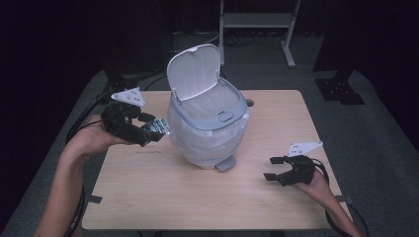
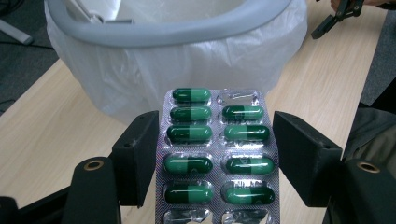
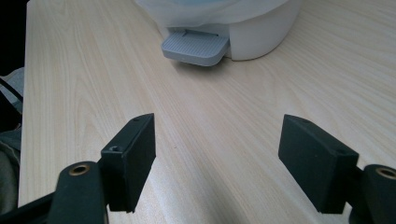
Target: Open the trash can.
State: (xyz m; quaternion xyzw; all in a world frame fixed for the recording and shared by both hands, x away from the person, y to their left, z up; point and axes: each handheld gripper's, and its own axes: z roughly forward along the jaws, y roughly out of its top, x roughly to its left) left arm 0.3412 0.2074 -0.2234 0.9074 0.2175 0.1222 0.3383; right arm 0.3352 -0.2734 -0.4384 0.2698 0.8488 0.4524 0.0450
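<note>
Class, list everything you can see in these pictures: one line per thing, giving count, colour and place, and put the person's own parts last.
Pedal bin: one, white with grey rim, lid up, mid-table.
Bin liner: one, translucent white, folded over the bin's rim.
Pedal: one, grey, at the bin's foot.
Blister pack: one, silver with green capsules, some pockets empty, between the left gripper's jaws.
Table: one, light wood.
Metal frame: one, pale, behind the table.
Left gripper: black, beside the bin, gripping the pack.
Right gripper: black, open, near the table's right edge.
</note>
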